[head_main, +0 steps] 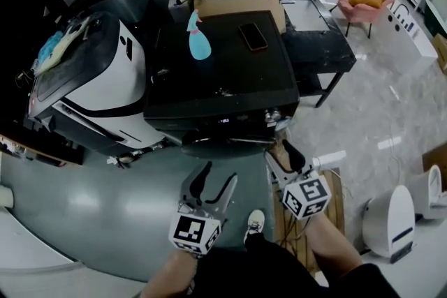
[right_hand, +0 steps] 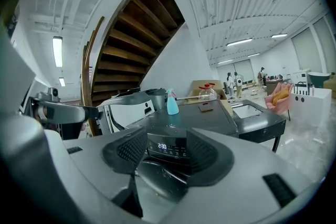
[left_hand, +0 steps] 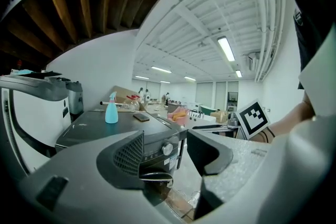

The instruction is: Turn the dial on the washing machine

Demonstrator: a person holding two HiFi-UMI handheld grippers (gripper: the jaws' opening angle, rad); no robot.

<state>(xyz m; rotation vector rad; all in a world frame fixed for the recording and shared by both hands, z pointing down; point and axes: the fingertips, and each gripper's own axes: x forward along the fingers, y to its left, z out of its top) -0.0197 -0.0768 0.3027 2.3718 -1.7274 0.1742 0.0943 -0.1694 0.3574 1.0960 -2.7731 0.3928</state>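
My fingers (right_hand: pixel 126 153), both pairs, stand wide and empty, short of the dial (left_hand: pixel 167 149) at the washing machine's (head_main: pixel 216 66) front right; it looks smallish, so closing off-centre could slip off.

A blue spray bottle (head_main: pixel 199 40) stands on the washing machine (head_main: pixel 223 84).

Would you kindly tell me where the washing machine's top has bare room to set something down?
The washing machine top is bare across its front half, before the spray bottle and phone, and left of the bottle. The rear is crowded, bordered by the cardboard box.
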